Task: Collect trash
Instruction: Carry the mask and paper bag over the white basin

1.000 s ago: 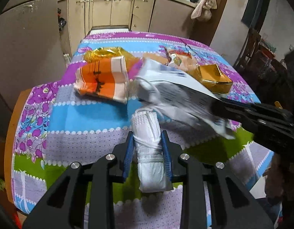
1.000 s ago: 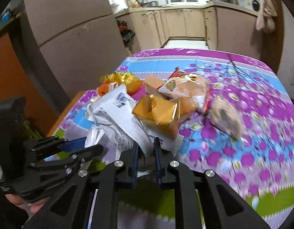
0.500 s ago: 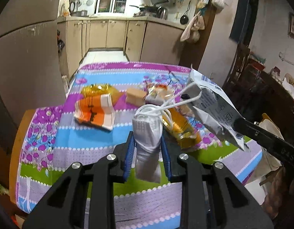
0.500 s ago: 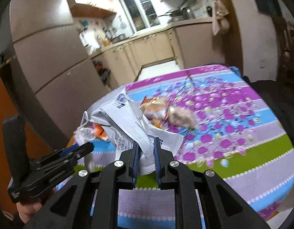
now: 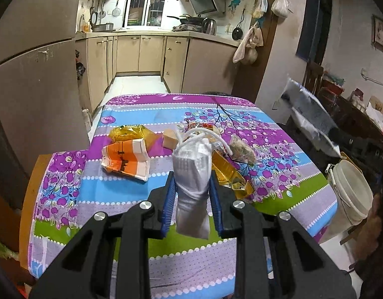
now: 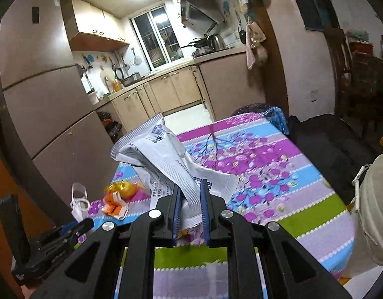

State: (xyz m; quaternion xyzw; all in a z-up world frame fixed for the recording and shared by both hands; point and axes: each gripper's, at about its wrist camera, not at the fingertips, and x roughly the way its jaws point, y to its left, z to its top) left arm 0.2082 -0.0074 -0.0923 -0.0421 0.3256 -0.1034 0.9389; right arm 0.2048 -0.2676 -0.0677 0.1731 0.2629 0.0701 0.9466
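Observation:
My left gripper (image 5: pixel 192 186) is shut on a folded white face mask (image 5: pixel 192 174), held upright above the table with its ear loops sticking up. My right gripper (image 6: pixel 190 194) is shut on a crumpled white and grey wrapper (image 6: pixel 164 159), lifted clear of the table; the same wrapper (image 5: pixel 308 117) shows blurred at the right in the left wrist view. In the right wrist view the mask (image 6: pixel 78 203) and left gripper appear at lower left. On the tablecloth lie an orange and white wrapper (image 5: pixel 126 160), a yellow foil wrapper (image 5: pixel 131 132), a gold wrapper (image 5: pixel 228 174) and several snack packets (image 5: pixel 241 149).
A white plastic bucket (image 5: pixel 350 189) stands on the floor off the table's right edge, also seen as the bucket (image 6: pixel 373 206) in the right wrist view. A fridge (image 5: pixel 34 94) rises at the left. Kitchen cabinets (image 5: pixel 151 52) lie beyond the table, a dark chair (image 6: pixel 335 144) at its right.
Both grippers rose with their loads. The right gripper carried the white wrapper off the pile and swung it right, toward the bucket side. The mask came up off the cloth.

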